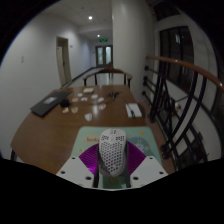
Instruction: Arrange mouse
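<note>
The gripper (112, 172) holds a white mouse (112, 153) with a perforated, honeycomb-patterned shell; both fingers close on its sides, the purple pads (92, 160) showing against its flanks, so the jaws stand narrow, clamped on the mouse. The mouse sits upright between the fingers, its rounded top toward the camera, above the near edge of a pale green mat (112, 133) that lies on a brown wooden table (50, 125); whether the mouse touches the mat cannot be told.

Beyond the mat, farther along the table, lie several small white things (93, 98) — too small to name — and a dark flat object (133, 109) just beside the mat's far right corner; a dark laptop-like slab (48, 103) rests near the table's left edge. No container with anything in it can be made out on the table.

Chairs (100, 75) with curved dark backs stand at the far end — another at the right side; behind them a corridor with white walls and a door (63, 58).
</note>
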A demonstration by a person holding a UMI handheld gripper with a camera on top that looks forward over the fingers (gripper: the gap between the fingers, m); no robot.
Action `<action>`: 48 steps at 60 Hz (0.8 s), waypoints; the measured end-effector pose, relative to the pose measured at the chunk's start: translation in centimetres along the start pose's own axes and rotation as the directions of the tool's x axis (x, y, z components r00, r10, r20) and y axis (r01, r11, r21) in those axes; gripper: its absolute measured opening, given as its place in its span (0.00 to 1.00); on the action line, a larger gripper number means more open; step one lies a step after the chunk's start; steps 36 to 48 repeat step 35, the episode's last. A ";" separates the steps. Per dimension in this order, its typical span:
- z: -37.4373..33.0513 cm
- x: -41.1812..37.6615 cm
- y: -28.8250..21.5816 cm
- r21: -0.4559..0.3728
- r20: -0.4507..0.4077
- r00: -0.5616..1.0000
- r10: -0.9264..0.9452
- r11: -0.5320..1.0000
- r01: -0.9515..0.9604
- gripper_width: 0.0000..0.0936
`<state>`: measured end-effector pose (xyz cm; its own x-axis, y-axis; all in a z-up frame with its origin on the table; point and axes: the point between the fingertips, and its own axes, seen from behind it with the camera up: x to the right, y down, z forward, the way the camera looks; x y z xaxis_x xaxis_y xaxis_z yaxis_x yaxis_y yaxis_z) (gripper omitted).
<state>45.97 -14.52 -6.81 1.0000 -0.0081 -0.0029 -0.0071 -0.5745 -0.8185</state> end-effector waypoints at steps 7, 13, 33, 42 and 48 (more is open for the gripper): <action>0.8 -0.4 3.9 -0.068 0.045 0.999 0.010 0.998 -0.007 0.38; -0.5 -0.1 5.0 -0.066 0.068 0.997 0.036 0.997 -0.032 0.42; -7.8 2.4 7.3 -0.068 0.123 0.991 -0.055 0.996 0.064 0.90; -9.3 3.1 8.1 -0.076 0.129 0.991 -0.044 0.996 0.054 0.91; -9.3 3.1 8.1 -0.076 0.129 0.991 -0.044 0.996 0.054 0.91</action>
